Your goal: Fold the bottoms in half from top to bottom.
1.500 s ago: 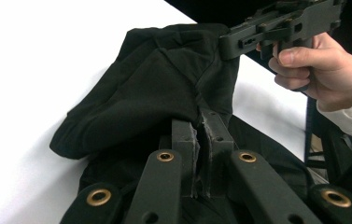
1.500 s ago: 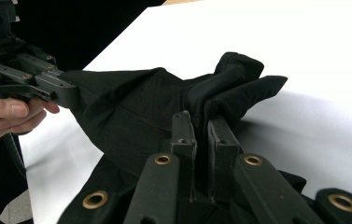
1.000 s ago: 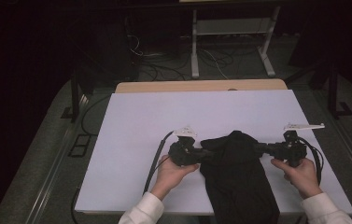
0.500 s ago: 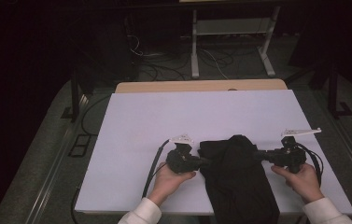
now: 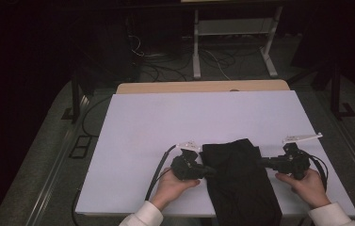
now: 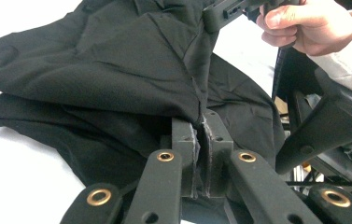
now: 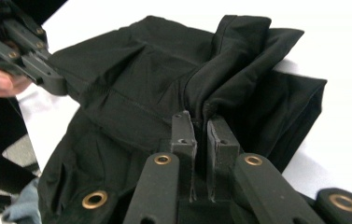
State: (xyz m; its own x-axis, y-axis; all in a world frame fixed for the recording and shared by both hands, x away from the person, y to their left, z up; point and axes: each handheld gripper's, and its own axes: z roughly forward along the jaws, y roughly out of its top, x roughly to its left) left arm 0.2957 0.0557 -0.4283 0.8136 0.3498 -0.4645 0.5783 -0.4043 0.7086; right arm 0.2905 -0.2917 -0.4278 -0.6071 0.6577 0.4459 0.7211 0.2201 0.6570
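The black garment (image 5: 241,181) lies on the near part of the white table (image 5: 203,122), its lower end hanging over the near edge. My left claw (image 5: 209,171) is clenched on a fold at its left edge, my right claw (image 5: 261,162) clenched on a fold at its right edge. The cloth bunches up between my two claws.

Black cloth garment (image 5: 241,183), rumpled and folded, on the white table's near edge, overhanging it.
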